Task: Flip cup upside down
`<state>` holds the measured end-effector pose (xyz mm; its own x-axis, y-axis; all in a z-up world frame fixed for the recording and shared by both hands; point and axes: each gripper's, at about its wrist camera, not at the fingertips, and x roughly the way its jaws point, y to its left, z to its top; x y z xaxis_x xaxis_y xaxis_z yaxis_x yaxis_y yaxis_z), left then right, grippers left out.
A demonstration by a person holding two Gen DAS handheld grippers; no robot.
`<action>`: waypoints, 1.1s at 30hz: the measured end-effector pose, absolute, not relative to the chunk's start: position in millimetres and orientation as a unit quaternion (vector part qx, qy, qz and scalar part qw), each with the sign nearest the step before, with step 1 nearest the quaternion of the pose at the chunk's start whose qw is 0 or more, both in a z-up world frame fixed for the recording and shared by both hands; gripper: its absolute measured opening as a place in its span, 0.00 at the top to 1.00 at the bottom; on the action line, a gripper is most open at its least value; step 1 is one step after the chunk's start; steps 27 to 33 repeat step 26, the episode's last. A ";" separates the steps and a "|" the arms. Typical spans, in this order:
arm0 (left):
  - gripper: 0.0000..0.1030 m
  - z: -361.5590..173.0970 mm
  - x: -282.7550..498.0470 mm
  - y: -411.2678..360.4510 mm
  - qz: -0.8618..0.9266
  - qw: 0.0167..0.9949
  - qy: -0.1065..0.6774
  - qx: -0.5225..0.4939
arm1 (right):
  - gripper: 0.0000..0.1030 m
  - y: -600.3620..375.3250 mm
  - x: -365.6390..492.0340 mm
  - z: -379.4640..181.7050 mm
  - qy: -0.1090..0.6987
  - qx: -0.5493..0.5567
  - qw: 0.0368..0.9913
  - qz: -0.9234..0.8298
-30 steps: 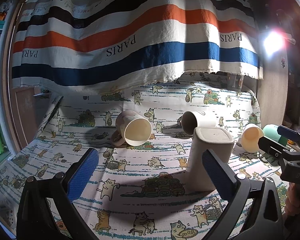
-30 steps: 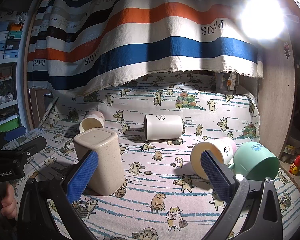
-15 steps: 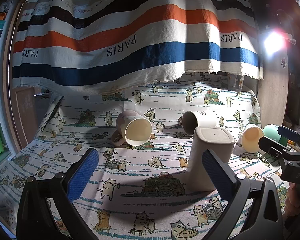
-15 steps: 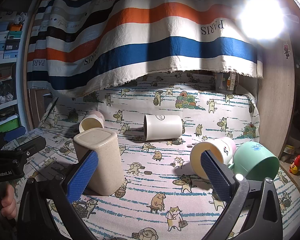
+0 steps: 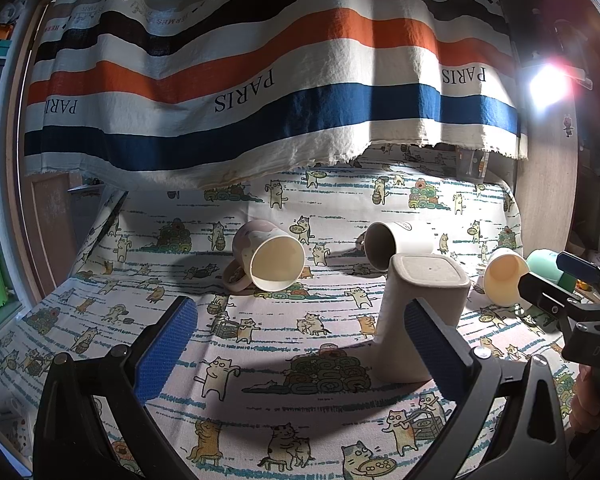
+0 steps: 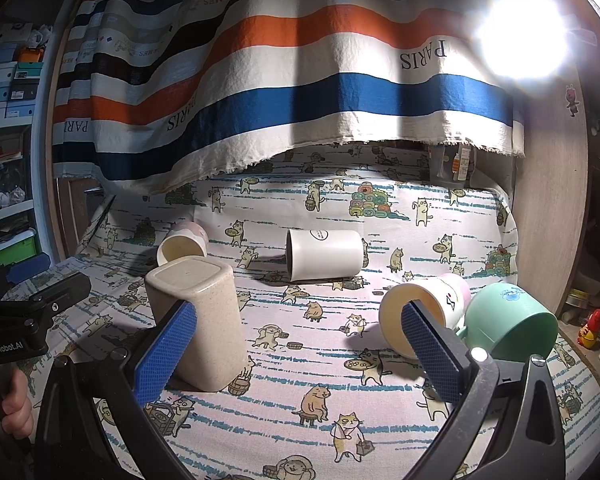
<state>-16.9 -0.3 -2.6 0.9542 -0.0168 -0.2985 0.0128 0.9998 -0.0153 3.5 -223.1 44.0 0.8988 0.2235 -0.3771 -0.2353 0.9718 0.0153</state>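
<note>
Both the left hand-held gripper (image 5: 300, 344) and right hand-held gripper (image 6: 298, 346) gape wide, empty; the beige cup (image 6: 198, 320) between them already stands inverted, seemingly released.

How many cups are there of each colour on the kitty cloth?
Beige square cup, standing upside down: 1
White cup, lying on its side: 1
Pinkish mug, lying on its side: 1
Pink-and-white cup, lying on its side: 1
Green cup, lying on its side: 1
Total: 5 cups
</note>
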 end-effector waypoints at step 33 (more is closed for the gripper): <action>0.00 -3.1 -16.8 2.9 -0.005 0.988 0.152 -0.010 | 0.00 -224.4 3.9 43.2 0.193 -0.015 0.974 0.117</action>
